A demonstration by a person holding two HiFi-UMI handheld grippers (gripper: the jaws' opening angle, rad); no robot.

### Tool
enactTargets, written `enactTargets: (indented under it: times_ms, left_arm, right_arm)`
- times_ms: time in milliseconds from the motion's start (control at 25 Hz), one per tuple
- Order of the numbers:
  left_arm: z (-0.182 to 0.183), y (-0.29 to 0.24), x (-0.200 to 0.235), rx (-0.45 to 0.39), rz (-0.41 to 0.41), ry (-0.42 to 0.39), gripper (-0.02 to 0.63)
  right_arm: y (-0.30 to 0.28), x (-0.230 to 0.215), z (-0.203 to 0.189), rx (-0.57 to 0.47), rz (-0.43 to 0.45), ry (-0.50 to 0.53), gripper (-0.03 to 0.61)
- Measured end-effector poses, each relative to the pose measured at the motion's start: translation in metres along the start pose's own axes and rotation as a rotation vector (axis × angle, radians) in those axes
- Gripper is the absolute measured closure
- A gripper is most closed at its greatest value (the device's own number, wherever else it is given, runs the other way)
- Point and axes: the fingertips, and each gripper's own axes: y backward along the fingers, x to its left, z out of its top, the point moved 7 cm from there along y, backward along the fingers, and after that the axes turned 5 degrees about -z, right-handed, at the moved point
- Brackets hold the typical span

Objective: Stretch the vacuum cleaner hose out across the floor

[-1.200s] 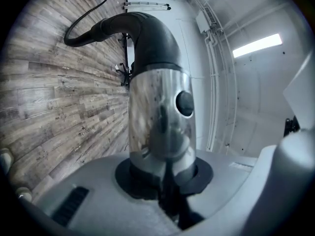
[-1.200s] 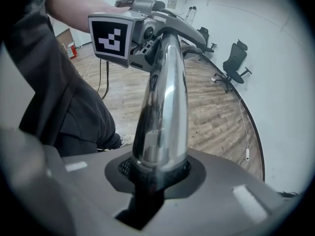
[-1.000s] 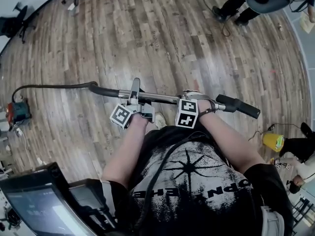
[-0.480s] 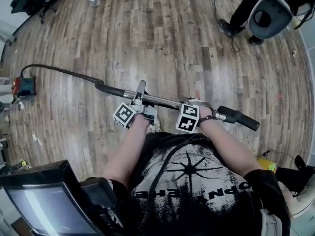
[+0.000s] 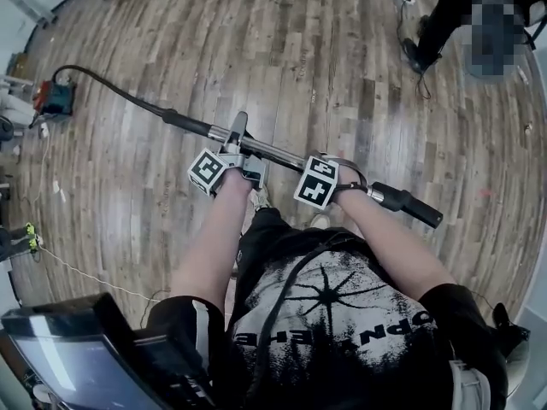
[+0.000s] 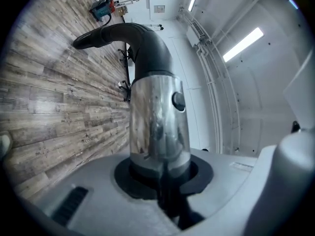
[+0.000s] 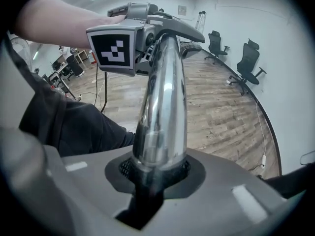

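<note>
Probably nearly done: holding the shiny tube (image 5: 273,154) in left hand-held gripper (image 5: 236,129) and right hand-held gripper (image 5: 340,174), with the hose (image 5: 120,95) almost straight; a small bend left

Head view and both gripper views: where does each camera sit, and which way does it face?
Head view: on the person's head, looking steeply down at the wood floor; shows forearms, shirt, left gripper and right gripper clamped on the metal wand.
Left gripper view: on the left gripper, looking along the wand to the black hose and red unit; no body shows.
Right gripper view: on the right gripper, looking along the wand at the left gripper and left forearm.
Shared: head and right gripper views both show the left gripper.
</note>
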Motion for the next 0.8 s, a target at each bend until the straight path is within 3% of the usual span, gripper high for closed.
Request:
enactTargets:
  times_ms: [160, 400, 560, 680, 800]
  left_arm:
    - [-0.004, -0.001, 0.003, 0.051, 0.001, 0.014, 0.551]
    - [-0.007, 0.000, 0.019, 0.313, 0.059, -0.057, 0.485]
    - [-0.011, -0.003, 0.025, 0.393, 0.051, -0.015, 0.452]
    - [-0.023, -0.002, 0.025, 0.413, 0.020, 0.070, 0.425]
    - [-0.030, 0.008, 0.031, 0.468, 0.050, 0.061, 0.423]
  right_arm:
    - [-0.004, 0.004, -0.002, 0.012, 0.011, -0.010, 0.492]
    - [-0.011, -0.001, -0.001, 0.067, -0.021, 0.014, 0.492]
    - [-0.014, -0.015, -0.004, 0.089, -0.035, 0.002, 0.492]
    - [-0.020, -0.023, -0.012, 0.102, -0.025, -0.032, 0.492]
    - [-0.025, -0.028, -0.019, 0.121, -0.037, -0.019, 0.492]
